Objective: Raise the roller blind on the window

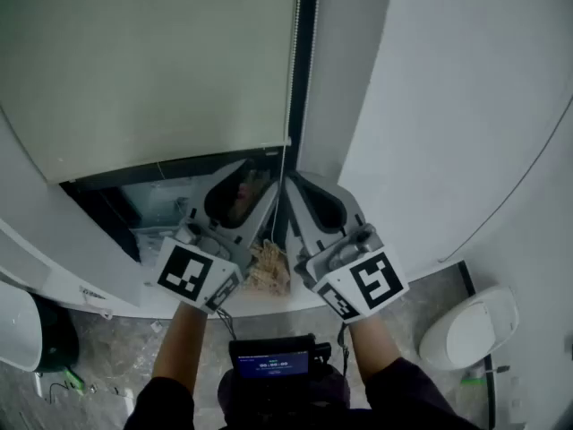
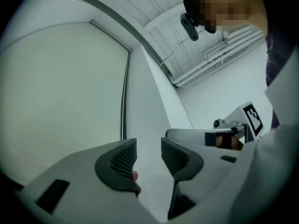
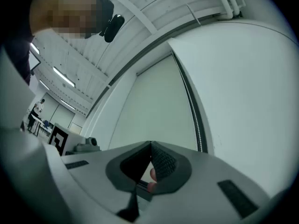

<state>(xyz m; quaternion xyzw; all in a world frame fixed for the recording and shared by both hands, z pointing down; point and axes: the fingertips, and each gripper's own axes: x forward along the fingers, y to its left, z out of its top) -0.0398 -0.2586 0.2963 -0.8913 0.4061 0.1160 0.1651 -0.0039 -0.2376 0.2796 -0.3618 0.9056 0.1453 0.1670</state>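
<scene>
Left tongs (image 2: 148,146) are gaping open with nothing in them, and right tongs (image 3: 150,144) are sitting pinched shut, looking empty. Blind (image 1: 152,61) is hanging almost fully down, and the chain (image 1: 286,106) is disappearing behind both tongs lower down.

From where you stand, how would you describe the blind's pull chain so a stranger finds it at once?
Start at the large pale roller blind. At its right edge, just left of the dark frame strip, hangs the bead chain. It is the only thin, silvery, beaded line there; the strip beside it is broad, dark and smooth.
</scene>
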